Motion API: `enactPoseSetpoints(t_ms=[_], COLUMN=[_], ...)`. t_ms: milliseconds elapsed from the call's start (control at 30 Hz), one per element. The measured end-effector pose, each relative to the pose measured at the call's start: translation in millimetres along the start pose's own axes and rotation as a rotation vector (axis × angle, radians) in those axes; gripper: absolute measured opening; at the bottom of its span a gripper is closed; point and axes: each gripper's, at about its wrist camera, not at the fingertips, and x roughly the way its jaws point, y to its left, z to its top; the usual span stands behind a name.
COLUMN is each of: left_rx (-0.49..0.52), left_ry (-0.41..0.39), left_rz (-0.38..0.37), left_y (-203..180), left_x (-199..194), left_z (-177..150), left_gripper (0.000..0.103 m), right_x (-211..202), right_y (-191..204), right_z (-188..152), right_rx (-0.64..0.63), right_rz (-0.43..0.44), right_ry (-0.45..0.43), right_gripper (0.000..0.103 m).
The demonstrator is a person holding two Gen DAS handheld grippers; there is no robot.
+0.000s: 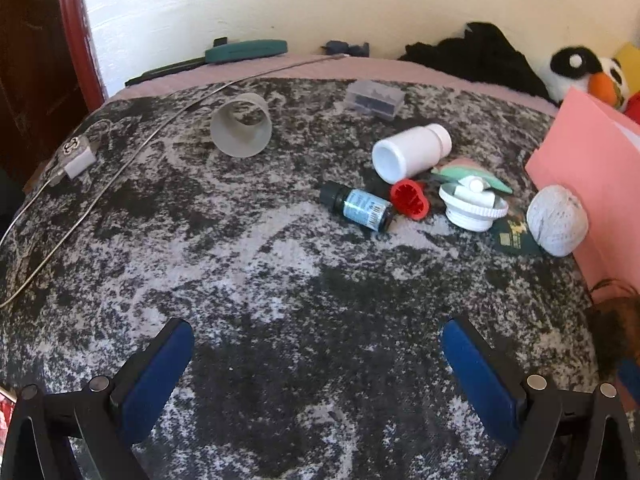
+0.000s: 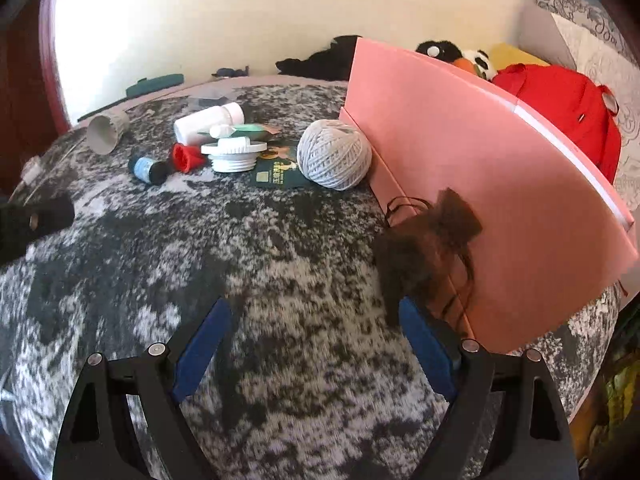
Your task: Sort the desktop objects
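Small objects lie in a cluster on a grey mottled cloth: a white bottle (image 1: 412, 152) on its side, a dark dropper bottle (image 1: 356, 206) with a blue label, a red ribbed cap (image 1: 410, 200), a white screw lid (image 1: 472, 206), a green sachet (image 1: 472, 176) and a ball of white string (image 1: 558, 220). The string ball (image 2: 334, 154) rests against a pink box (image 2: 472, 184). A brown hair bow (image 2: 424, 248) lies by the box, just beyond my right gripper (image 2: 316, 332). Both grippers are open and empty. My left gripper (image 1: 316, 344) is well short of the cluster.
A grey cup (image 1: 240, 126) lies on its side at the back left, near a clear case (image 1: 374, 100), a charger plug (image 1: 78, 158) and its cable (image 1: 80, 220). Black cloth (image 1: 480, 56), a plush toy (image 1: 588, 72) and a red bag (image 2: 568, 104) sit behind.
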Motion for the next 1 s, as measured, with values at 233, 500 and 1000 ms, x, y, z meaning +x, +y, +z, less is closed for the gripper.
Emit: enactPoseSetpoints(t_ms=[233, 500, 1000], left_rx=[0.045, -0.045, -0.013], left_ry=[0.022, 0.025, 0.033], left_rz=[0.035, 0.027, 0.029], left_y=[-8.9, 16.9, 6.6], left_x=[8.6, 9.4, 13.9], left_z=[-3.9, -3.4, -4.5], left_gripper=[0.103, 0.102, 0.102], right_x=[19.0, -8.5, 26.1], right_y=[-7.9, 14.5, -18.1], right_z=[22.6, 26.8, 16.5], right_rx=[0.070, -0.059, 0.198], right_rz=[0.036, 0.132, -0.131], right_ry=[0.014, -0.043, 0.046], right_gripper=[0.089, 0.073, 0.103])
